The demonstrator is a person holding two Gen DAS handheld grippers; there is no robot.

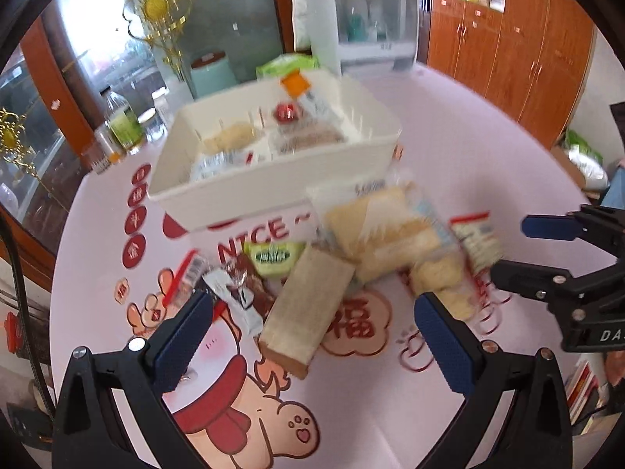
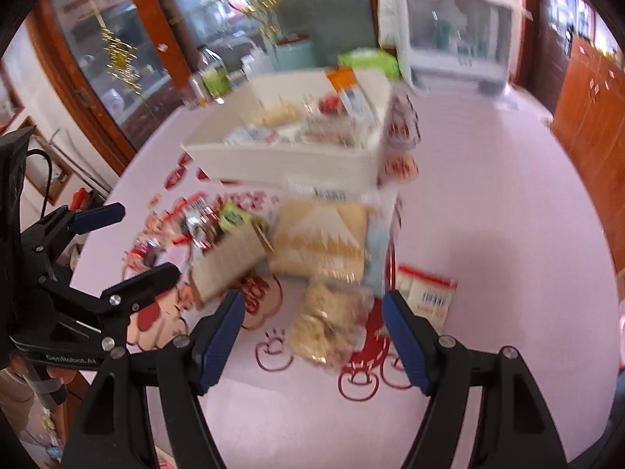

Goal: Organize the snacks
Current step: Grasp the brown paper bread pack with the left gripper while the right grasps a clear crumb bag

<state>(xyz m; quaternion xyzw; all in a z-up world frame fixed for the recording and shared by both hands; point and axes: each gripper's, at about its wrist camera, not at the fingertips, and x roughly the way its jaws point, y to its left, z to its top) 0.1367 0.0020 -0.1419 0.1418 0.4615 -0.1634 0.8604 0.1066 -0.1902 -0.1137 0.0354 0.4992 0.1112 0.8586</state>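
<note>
The loose snacks lie in a heap on the pink tabletop (image 1: pixel 449 148), just in front of the white bin (image 1: pixel 250 195): a tan bar packet (image 1: pixel 308 305), a large pale cracker bag (image 1: pixel 386 230), a clear bag of pale biscuits (image 2: pixel 332 320), a small green packet (image 1: pixel 273 258), a brown-and-white wrapper (image 1: pixel 242 293) and a red-edged packet (image 2: pixel 427 293). The bin already holds several packets in its divided compartments, so by my reading the sorting is partly done, with about half a dozen pieces left outside.

The tan bar packet lies between the fingers of the left tool (image 1: pixel 308 336), which stands wide and holds nothing. The clear biscuit bag lies between the fingers of the right tool (image 2: pixel 312 336), also wide and empty. Both views are blurred, so whether any finger touches a packet cannot be told.
</note>
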